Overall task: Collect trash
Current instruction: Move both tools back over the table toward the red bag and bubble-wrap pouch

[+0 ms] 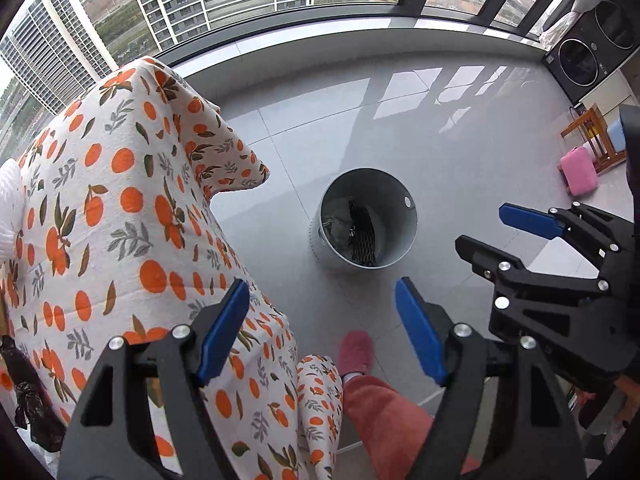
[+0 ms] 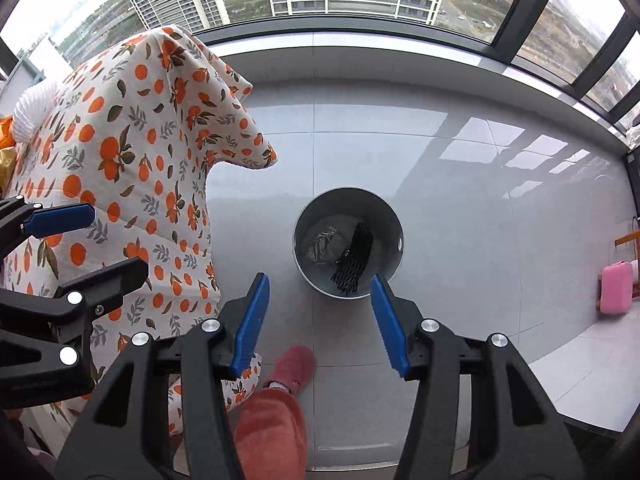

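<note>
A grey metal trash bin (image 1: 400, 216) (image 2: 390, 236) stands on the floor. Inside lie a black mesh piece (image 1: 362, 236) (image 2: 354, 258) and a crumpled clear wrapper (image 2: 325, 242). My left gripper (image 1: 320, 320) is open and empty, held high above the floor, short of the bin. My right gripper (image 2: 320, 312) is open and empty, above the bin's near rim. Each gripper shows in the other's view: the right one (image 1: 492, 232) and the left one (image 2: 104, 236), both open. A black bag (image 1: 28, 396) lies on the table at far left.
A table with an orange-print cloth (image 1: 120, 200) (image 2: 140, 140) stands left of the bin. The person's leg and pink slipper (image 1: 356, 354) (image 2: 292, 368) are below the grippers. A pink stool (image 1: 578, 170) (image 2: 616, 288), wooden furniture (image 1: 592, 128) and washing machines (image 1: 580, 60) stand at right.
</note>
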`<state>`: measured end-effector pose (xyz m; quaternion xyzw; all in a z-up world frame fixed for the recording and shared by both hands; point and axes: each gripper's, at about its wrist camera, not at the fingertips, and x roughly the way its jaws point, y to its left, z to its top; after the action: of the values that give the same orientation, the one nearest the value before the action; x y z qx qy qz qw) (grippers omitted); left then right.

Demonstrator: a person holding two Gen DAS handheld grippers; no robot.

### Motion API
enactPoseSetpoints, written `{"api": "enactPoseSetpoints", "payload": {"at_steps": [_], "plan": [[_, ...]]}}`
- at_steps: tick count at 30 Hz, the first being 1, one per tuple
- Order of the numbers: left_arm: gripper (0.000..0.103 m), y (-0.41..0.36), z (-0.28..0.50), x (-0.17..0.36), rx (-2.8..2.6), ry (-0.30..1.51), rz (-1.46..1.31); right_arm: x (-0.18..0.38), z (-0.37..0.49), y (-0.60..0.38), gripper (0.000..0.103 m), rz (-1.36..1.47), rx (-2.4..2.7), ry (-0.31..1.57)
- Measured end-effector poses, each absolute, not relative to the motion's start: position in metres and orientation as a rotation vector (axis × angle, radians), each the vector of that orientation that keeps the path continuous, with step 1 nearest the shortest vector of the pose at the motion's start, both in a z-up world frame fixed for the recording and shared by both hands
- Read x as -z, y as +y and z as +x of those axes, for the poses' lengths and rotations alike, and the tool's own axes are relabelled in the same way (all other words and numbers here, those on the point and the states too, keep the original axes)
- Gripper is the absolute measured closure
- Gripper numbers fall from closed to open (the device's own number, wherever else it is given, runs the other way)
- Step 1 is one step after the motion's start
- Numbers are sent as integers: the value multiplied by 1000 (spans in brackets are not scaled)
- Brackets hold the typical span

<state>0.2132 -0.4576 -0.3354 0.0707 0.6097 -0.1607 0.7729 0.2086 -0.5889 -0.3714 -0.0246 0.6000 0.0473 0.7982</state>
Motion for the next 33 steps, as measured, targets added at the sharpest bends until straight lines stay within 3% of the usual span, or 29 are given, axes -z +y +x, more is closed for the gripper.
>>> {"api": "enactPoseSetpoints", "payload": {"at_steps": [8, 14, 24, 33], "plan": [[28, -316, 136, 249, 211, 1248, 103, 280, 164, -457, 38, -127, -230, 1205], [28, -185, 67, 214, 43, 1241, 21, 238, 122, -331, 36, -181, -396, 1170], [28, -7, -26, 198, -202, 1216, -93, 203, 58, -144, 35, -303, -621, 1103], [28, 54, -53, 184, -246, 1185, -137, 190, 33, -64, 35, -384, -675, 1084]]}}
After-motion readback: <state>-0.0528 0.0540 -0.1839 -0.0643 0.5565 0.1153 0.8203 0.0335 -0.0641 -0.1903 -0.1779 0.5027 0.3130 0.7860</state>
